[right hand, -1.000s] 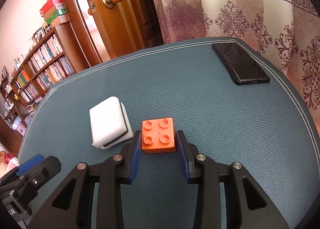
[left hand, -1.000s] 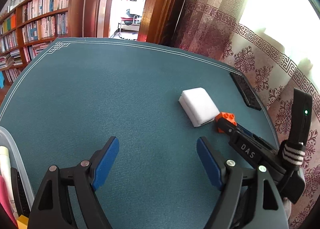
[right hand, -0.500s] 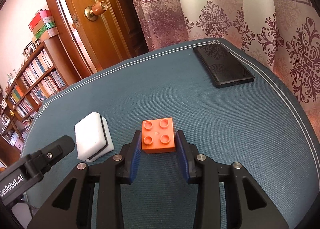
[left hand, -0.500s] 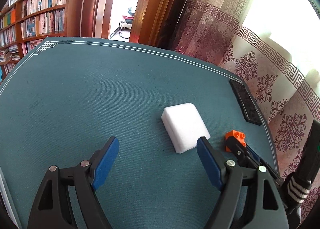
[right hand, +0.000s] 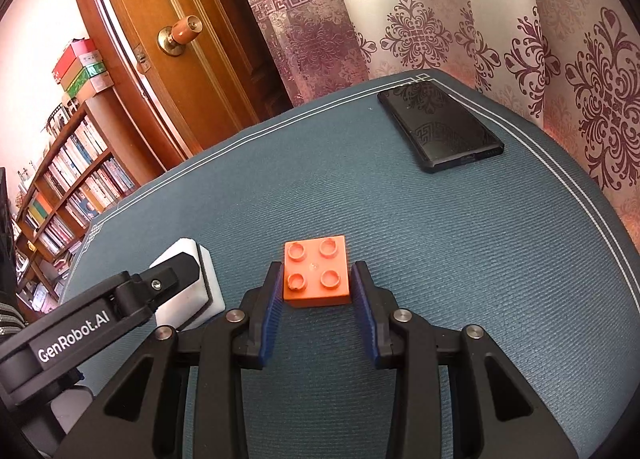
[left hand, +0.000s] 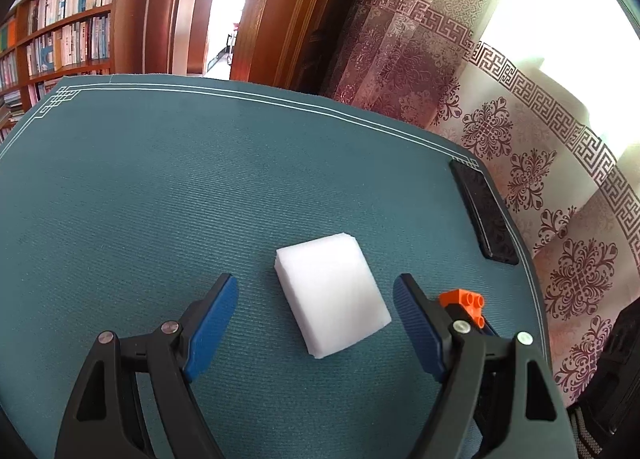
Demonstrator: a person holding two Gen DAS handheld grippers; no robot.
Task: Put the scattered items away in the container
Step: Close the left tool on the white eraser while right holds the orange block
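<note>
Since a second ago your left gripper (left hand: 314, 313) has swung right; the white foam block (left hand: 334, 293), soft-edged and rectangular, now lies on the desk (left hand: 160, 195) between its wide-apart blue ribbed jaws, untouched. Your right gripper (right hand: 316, 291): jaws clamped on the orange plastic brick (right hand: 316, 277), square, four round studs up, lifted just off the teal ribbed cloth. Black glossy phone (right hand: 440, 125), flat slab, far right near the desk's edge. Container: not in view.
</note>
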